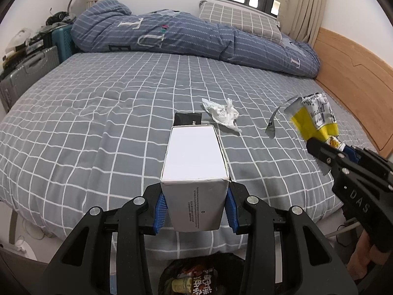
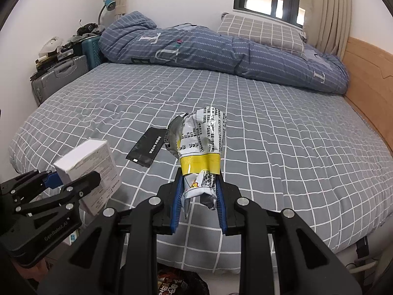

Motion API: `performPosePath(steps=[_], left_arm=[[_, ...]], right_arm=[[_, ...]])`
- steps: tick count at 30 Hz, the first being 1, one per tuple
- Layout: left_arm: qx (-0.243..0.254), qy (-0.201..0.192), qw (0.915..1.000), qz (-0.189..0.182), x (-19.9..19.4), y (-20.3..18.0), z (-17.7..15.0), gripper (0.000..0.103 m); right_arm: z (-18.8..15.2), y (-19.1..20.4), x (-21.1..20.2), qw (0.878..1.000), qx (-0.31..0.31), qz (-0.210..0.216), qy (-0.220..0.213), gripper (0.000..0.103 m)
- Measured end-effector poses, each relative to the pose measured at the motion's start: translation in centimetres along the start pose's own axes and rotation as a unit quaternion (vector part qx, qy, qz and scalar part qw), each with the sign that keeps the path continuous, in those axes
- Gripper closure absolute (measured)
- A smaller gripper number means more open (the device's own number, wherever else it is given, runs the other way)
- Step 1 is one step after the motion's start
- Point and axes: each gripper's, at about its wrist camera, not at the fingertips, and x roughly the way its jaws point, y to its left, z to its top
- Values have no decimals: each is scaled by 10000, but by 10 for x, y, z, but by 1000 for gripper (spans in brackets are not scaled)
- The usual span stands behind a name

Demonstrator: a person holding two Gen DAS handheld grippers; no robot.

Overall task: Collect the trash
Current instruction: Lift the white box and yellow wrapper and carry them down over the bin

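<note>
The white rectangular cardboard box (image 1: 195, 169) sits clamped between the blue pads of the left gripper (image 1: 195, 204); the jaws stand narrowly apart, pressed on its two side walls. The box projects forward from the jaws, raised clear above the near edge of the bed (image 1: 98, 103).

The crumpled silver-and-yellow foil snack wrapper (image 2: 200, 147) is pinched at its lower end by the right gripper (image 2: 200, 201); the jaws are nearly together, closed on the foil. The wrapper stands upward and forward out of the jaws, above the near edge of the bed and not touching it.

Both grippers point forward and downward over the near edge of the bed, side by side and well apart. Fingers of the person's hand (image 1: 363, 255) show beneath the right gripper's body.

On the grey checked bed sheet, a flat black rectangular packet (image 2: 147, 147) lies near the near edge, ahead of the box. A crumpled white tissue (image 1: 222, 113) lies just beside it, toward the wooden headboard (image 1: 353, 78).

Below the near edge of the bed, a black-lined trash bin (image 1: 196, 277) holds printed wrappers.
</note>
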Motion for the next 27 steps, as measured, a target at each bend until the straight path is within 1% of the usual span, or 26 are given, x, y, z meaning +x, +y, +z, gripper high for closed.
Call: performPosePath(steps=[6, 17, 27], left_arm=[[3, 5, 10000, -31, -13, -2, -12, 65], [56, 69, 9999, -97, -32, -15, -37, 65], [-28, 135, 9999, -95, -51, -16, -58, 65]], right_arm=[[-7, 2, -9, 10000, 35, 53, 21, 80], [-30, 6, -31, 9998, 77, 153, 99, 80], [-51, 11, -52, 9996, 130, 224, 151, 80]])
